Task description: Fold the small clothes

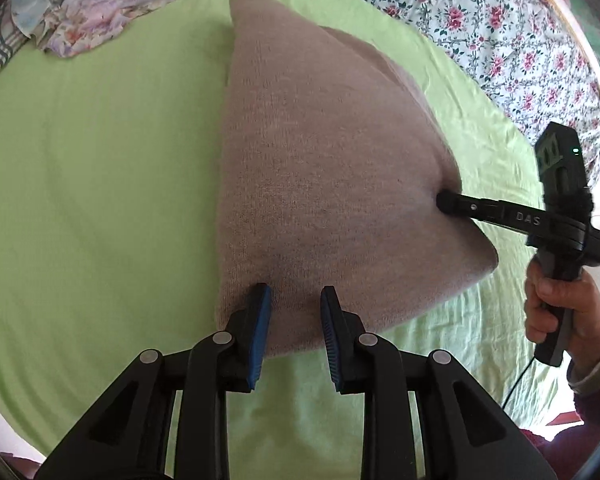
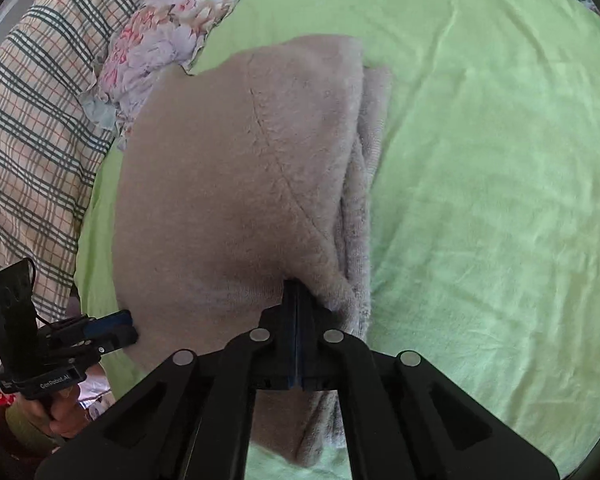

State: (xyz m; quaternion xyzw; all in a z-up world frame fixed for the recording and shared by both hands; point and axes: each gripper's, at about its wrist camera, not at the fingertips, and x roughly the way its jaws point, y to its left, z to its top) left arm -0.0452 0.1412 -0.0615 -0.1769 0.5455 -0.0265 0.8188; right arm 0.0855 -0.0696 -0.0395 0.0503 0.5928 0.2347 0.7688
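A small beige knitted garment (image 1: 324, 160) lies folded on a light green sheet (image 1: 100, 180). It also shows in the right wrist view (image 2: 228, 184), with layered edges along its right side. My left gripper (image 1: 296, 304) is open, its blue-padded fingers over the garment's near edge. My right gripper (image 2: 298, 300) is shut on the garment's edge; in the left wrist view its tip (image 1: 446, 202) presses into the garment's right side. The left gripper shows in the right wrist view (image 2: 116, 326) at the garment's lower left edge.
A crumpled floral cloth (image 1: 100, 4) lies at the far left of the green sheet. A floral bedspread (image 1: 500, 32) runs along the right. A checked fabric (image 2: 32, 120) lies at the left in the right wrist view.
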